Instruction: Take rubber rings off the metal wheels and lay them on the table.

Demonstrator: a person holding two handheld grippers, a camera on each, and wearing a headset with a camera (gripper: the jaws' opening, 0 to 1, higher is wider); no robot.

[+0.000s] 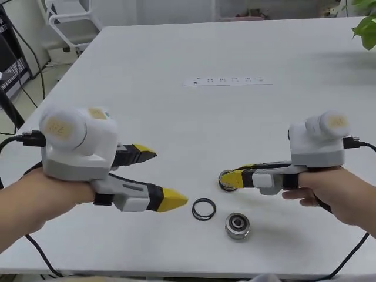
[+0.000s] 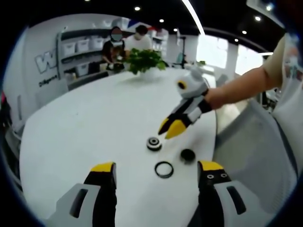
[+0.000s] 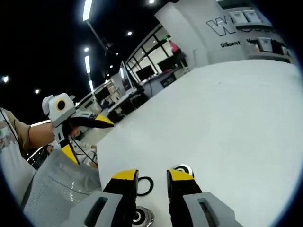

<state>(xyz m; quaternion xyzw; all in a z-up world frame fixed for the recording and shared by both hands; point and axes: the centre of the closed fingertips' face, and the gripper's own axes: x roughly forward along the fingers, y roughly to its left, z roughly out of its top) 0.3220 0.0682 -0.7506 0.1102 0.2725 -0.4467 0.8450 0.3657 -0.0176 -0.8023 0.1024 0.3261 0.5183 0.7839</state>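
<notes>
A loose black rubber ring (image 1: 204,209) (image 2: 164,169) (image 3: 144,185) lies flat on the white table (image 1: 176,117). A metal wheel (image 1: 237,225) (image 2: 188,154) (image 3: 142,217) lies just right of it, near the front edge. A second wheel (image 1: 227,188) (image 2: 154,144) (image 3: 182,168) sits under the tips of my right gripper (image 1: 230,179) (image 2: 171,127) (image 3: 152,176), whose jaws stand a little apart with nothing between them. My left gripper (image 1: 163,177) (image 2: 157,166) (image 3: 89,137) hovers wide open to the left of the ring, holding nothing.
A printed paper strip (image 1: 228,81) lies mid-table. A potted plant (image 1: 367,26) (image 2: 142,59) stands at the far right corner, a white chair (image 1: 64,17) beyond the far left. People stand behind the plant in the left gripper view. Cables trail off the front edge.
</notes>
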